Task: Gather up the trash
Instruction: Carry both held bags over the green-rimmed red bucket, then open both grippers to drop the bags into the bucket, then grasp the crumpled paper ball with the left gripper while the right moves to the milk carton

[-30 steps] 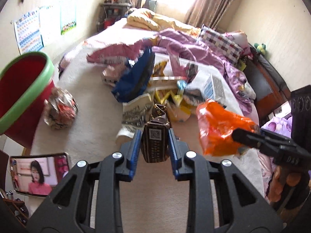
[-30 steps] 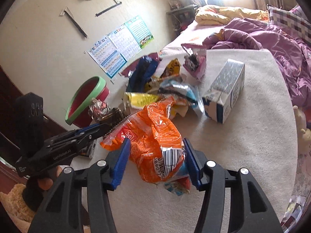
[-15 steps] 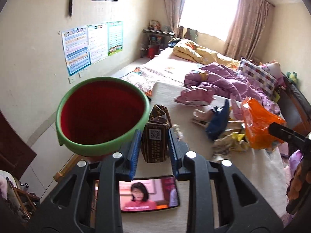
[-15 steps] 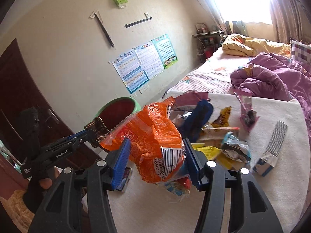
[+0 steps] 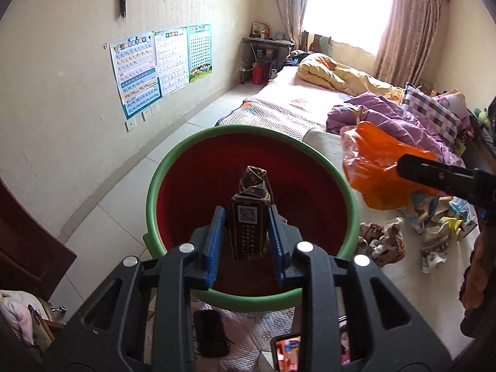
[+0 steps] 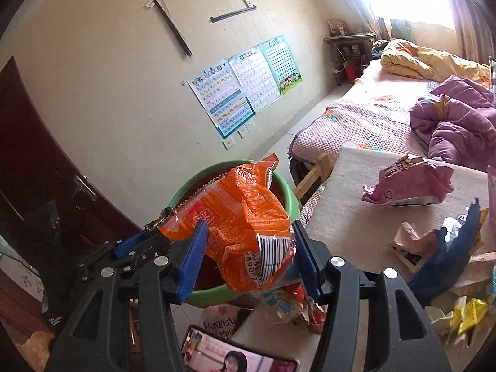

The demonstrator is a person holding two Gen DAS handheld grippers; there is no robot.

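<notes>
My left gripper (image 5: pixel 246 232) is shut on a small brown carton (image 5: pixel 248 226) with a QR code, held right over the mouth of the red bin with a green rim (image 5: pixel 198 145). My right gripper (image 6: pixel 248 254) is shut on a crumpled orange snack bag (image 6: pixel 245 217), which hangs beside and partly over the same bin (image 6: pixel 279 187). In the left wrist view the orange bag (image 5: pixel 375 170) and the right gripper's finger (image 5: pixel 434 175) show at the bin's right. In the right wrist view the left gripper (image 6: pixel 136 246) sits at the bin's left.
More wrappers (image 5: pixel 434 232) lie on the cream-covered surface (image 6: pixel 350 217) to the right, with a pink bag (image 6: pixel 409 183) and a blue wrapper (image 6: pixel 449 257). A phone with a lit screen (image 6: pixel 235 356) lies near the front edge. A bed (image 5: pixel 294 102) stretches behind.
Both grippers have swung left from the trash pile to the bin, carrying the carton and the orange bag. The carton now hangs over the bin's opening.
</notes>
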